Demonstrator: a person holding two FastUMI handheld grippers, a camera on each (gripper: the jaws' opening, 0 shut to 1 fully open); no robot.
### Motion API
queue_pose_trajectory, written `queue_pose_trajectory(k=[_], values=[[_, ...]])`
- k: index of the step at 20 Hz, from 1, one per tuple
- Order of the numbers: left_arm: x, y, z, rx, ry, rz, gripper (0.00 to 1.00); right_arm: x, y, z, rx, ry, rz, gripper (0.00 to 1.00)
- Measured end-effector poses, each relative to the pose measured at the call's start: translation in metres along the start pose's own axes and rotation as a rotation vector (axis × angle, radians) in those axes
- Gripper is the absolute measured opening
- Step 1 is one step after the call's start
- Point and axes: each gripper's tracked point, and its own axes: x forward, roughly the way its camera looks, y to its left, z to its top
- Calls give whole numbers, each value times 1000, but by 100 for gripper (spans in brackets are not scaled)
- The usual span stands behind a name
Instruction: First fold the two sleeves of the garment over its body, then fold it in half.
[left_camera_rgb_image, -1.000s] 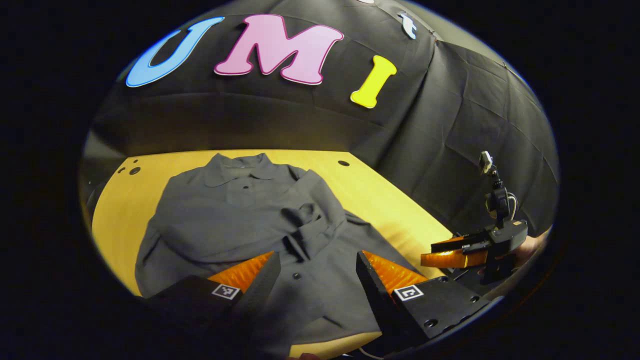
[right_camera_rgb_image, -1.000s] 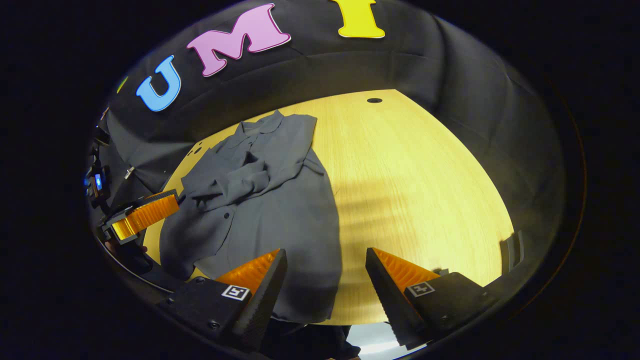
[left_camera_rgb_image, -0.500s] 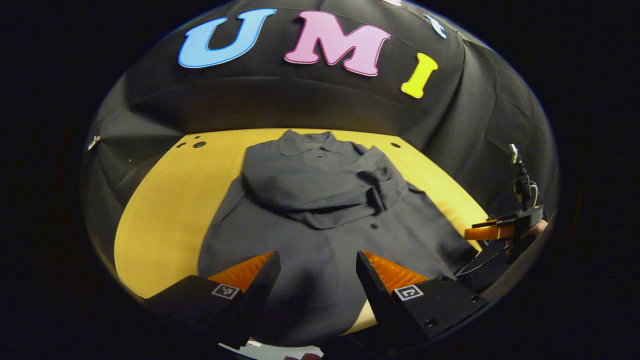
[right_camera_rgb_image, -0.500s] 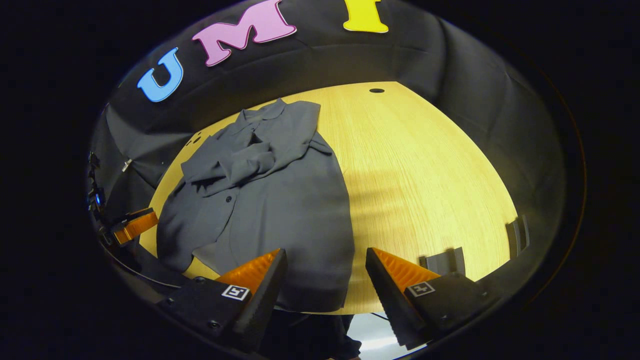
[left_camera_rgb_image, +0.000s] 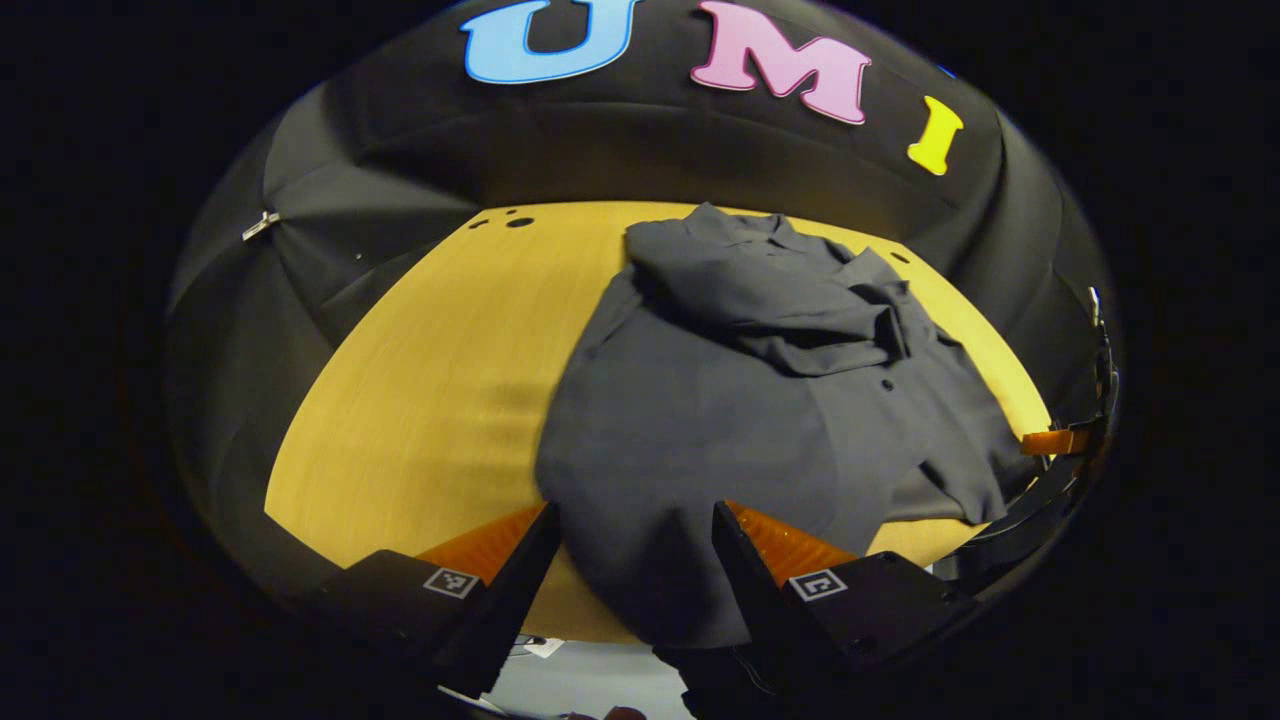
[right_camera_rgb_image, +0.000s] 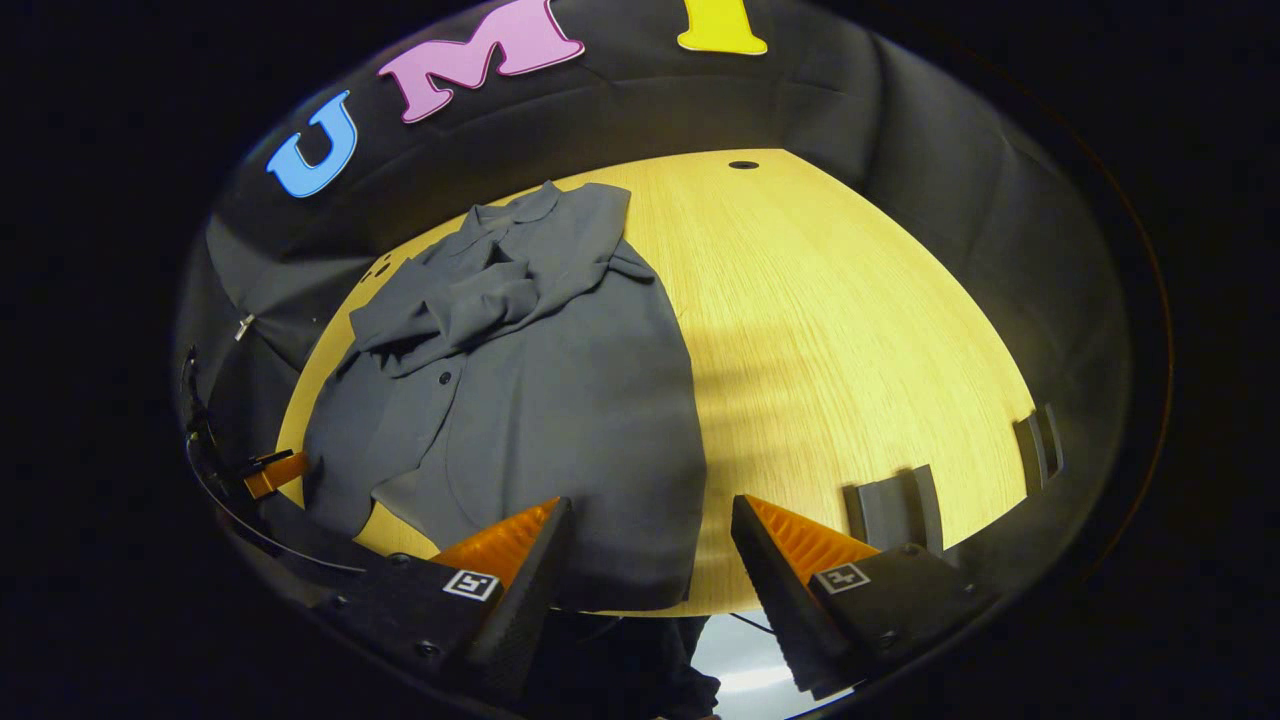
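A dark grey buttoned shirt (left_camera_rgb_image: 740, 400) (right_camera_rgb_image: 540, 390) lies flat on the yellow wooden table (left_camera_rgb_image: 430, 370), collar toward the back wall. Both sleeves (left_camera_rgb_image: 790, 310) (right_camera_rgb_image: 470, 305) lie bunched across its chest. My left gripper (left_camera_rgb_image: 632, 570) hovers open over the near-left corner of the hem, holding nothing. My right gripper (right_camera_rgb_image: 648, 565) hovers open over the near-right corner of the hem, its fingers apart and empty. The right gripper's tip (left_camera_rgb_image: 1055, 441) peeks in at the right edge of the left gripper view, and the left gripper's tip (right_camera_rgb_image: 272, 472) at the left edge of the right gripper view.
The table (right_camera_rgb_image: 850, 340) has bare wood either side of the shirt. Small round holes (left_camera_rgb_image: 518, 222) (right_camera_rgb_image: 743, 164) sit at its far corners. Two dark clips (right_camera_rgb_image: 895, 510) stick up along the near-right edge. Black cloth walls surround the table.
My left gripper has swung left and back toward the near hem corner, the shirt sliding right in its view. The right gripper has pulled back slightly. Both stayed open.
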Motion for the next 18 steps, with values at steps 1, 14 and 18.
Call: queue_pose_trajectory(k=[1,14,18], values=[[2,4,-2,-5,11,5,96,1,2,-1,-1,2,0,98],[23,-4,-22,29,119,18,97,20,10,-20,-121,52,-95,96],[28,-26,-16,109,125,-49,69,27,36,-20,-211,55,-17,64]])
